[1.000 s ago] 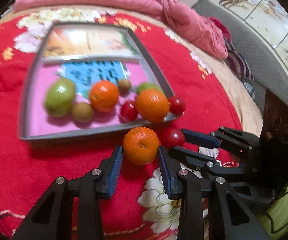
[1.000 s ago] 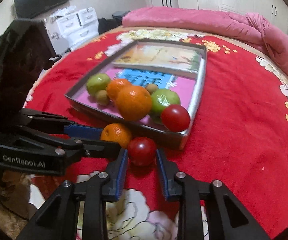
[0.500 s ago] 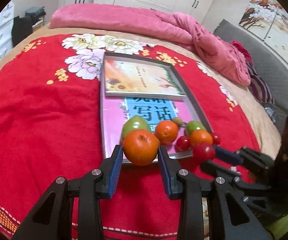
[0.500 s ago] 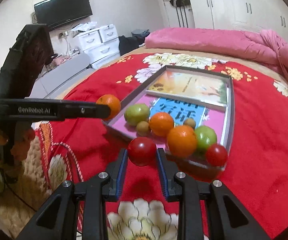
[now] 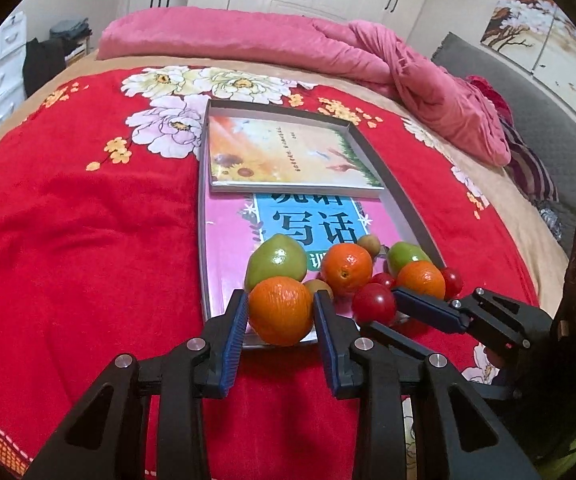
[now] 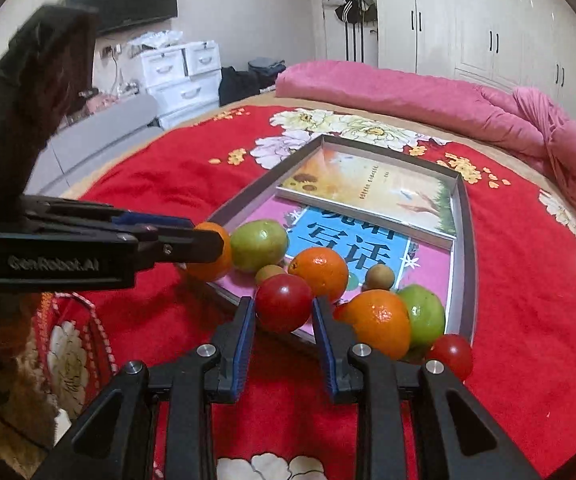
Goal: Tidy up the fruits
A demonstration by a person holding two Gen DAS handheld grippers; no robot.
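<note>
My left gripper point(image 5: 279, 306) holds an orange point(image 5: 280, 312) between its blue pads, jaws still closing on it, above the near edge of a grey tray point(image 5: 406, 208). My right gripper point(image 6: 283, 310) is shut on a red tomato point(image 6: 283, 302) just before the tray's rim point(image 6: 468, 240). In the tray's near end lie a green fruit point(image 5: 275, 260), two oranges point(image 5: 347, 267), a second green fruit point(image 6: 426, 314), small brown fruits point(image 6: 380, 277) and small tomatoes point(image 6: 450, 354). In the right wrist view the left gripper point(image 6: 207, 242) comes in from the left with its orange point(image 6: 213, 268).
Two books point(image 5: 288, 156) lie flat in the tray's far part. The tray rests on a red flowered bedspread point(image 5: 79, 220). A pink quilt point(image 5: 408, 68) is bunched at the far side. White drawers point(image 6: 183, 76) and a grey bench point(image 6: 95, 140) stand beside the bed.
Both grippers have lifted their fruit off the bedspread and carried it up to the tray's near edge. The views have tilted upward, showing more of the room.
</note>
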